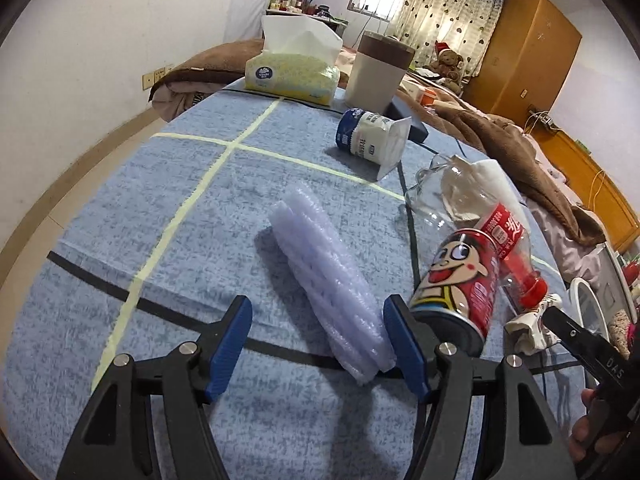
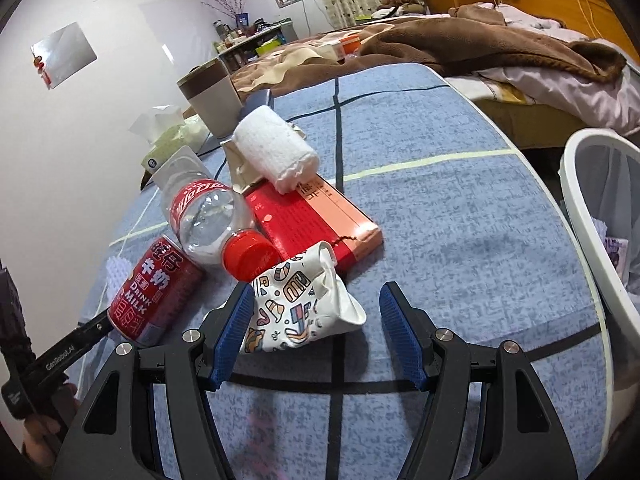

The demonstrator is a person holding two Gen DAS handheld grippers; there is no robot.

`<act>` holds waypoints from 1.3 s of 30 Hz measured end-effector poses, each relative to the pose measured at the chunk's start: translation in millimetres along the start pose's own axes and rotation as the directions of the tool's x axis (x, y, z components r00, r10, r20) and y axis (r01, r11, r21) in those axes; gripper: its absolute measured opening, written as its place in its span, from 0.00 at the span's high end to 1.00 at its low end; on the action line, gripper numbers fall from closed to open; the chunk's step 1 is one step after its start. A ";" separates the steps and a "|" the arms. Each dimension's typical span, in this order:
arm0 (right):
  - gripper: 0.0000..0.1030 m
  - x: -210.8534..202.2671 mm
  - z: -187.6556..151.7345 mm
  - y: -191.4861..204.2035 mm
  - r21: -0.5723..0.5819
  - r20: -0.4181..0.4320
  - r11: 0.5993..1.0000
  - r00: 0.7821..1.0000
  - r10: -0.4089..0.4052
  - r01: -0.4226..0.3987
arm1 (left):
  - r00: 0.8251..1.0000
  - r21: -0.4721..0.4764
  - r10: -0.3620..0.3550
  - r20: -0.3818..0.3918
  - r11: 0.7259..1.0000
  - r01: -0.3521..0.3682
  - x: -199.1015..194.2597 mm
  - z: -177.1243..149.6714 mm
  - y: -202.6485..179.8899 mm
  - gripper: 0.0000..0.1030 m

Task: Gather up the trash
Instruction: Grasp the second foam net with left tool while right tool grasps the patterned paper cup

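Observation:
My left gripper [image 1: 318, 344] is open low over the blue cloth, astride the near end of a roll of clear bubble wrap [image 1: 328, 280]. Its right pad is at the roll's edge and its left pad stands apart. Right of it lie a red milk can [image 1: 456, 292] and an empty plastic bottle [image 1: 480, 220] with a red cap. My right gripper [image 2: 318, 334] is open too, with a crumpled patterned paper cup [image 2: 300, 304] between its fingers, close to the left pad. The can [image 2: 156, 292] and the bottle [image 2: 212, 216] lie just left of that cup.
A red box [image 2: 316, 220] with a paper towel roll [image 2: 276, 148] on it lies behind the cup. A white waste basket [image 2: 592, 216] stands off the table's right edge. Farther back are a tipped yogurt cup [image 1: 372, 136], a tissue pack [image 1: 292, 72] and a beige canister [image 1: 380, 72].

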State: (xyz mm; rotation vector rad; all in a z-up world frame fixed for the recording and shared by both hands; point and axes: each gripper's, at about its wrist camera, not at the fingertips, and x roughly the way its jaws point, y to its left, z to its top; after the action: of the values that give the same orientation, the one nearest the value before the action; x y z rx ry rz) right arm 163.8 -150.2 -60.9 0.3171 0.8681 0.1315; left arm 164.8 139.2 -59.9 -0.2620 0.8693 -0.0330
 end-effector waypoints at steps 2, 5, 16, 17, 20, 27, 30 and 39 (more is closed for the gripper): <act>0.35 2.8 1.9 0.9 0.011 0.000 1.000 1.000 0.017 -0.017 | 1.000 0.000 0.007 -0.003 1.000 -0.007 3.6 3.5 -0.9 0.32; 0.38 4.6 2.5 0.5 0.016 0.003 0.999 1.000 0.030 -0.030 | 1.000 -0.011 0.001 -0.009 1.000 -0.001 8.4 9.4 -1.1 0.32; 0.65 0.0 4.6 6.2 -0.009 0.051 0.999 0.998 0.046 -0.046 | 0.997 -0.029 -0.063 -0.039 0.998 0.062 19.2 18.7 -4.2 0.57; 0.66 -1.3 5.3 6.2 -0.012 0.056 0.999 0.997 0.050 -0.049 | 0.998 -0.015 -0.055 -0.035 0.998 0.055 19.9 19.4 -6.0 0.58; 0.69 -5.2 5.6 5.8 -0.014 0.067 0.998 0.996 0.062 -0.062 | 0.997 -0.006 -0.064 -0.037 0.998 0.064 20.0 19.1 -8.9 0.65; 0.70 -12.9 2.6 15.7 -0.067 0.094 0.995 0.992 0.084 -0.078 | 0.997 0.019 -0.073 -0.023 0.997 0.074 15.1 17.7 -15.9 0.71; 0.70 -19.2 2.2 19.1 -0.092 0.115 0.993 0.990 0.085 -0.074 | 0.998 0.037 -0.066 -0.010 0.997 0.066 11.2 17.2 -18.2 0.71; 0.70 -32.3 6.9 15.3 -0.099 0.154 0.993 0.985 0.083 -0.068 | 0.998 0.054 -0.058 0.039 0.997 0.056 -9.1 20.1 -19.4 0.71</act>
State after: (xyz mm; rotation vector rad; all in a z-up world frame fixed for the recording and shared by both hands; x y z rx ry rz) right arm 148.6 -145.1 -28.2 0.2694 0.6914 0.2140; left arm 175.7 126.0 -36.0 -0.2368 0.8190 -0.1033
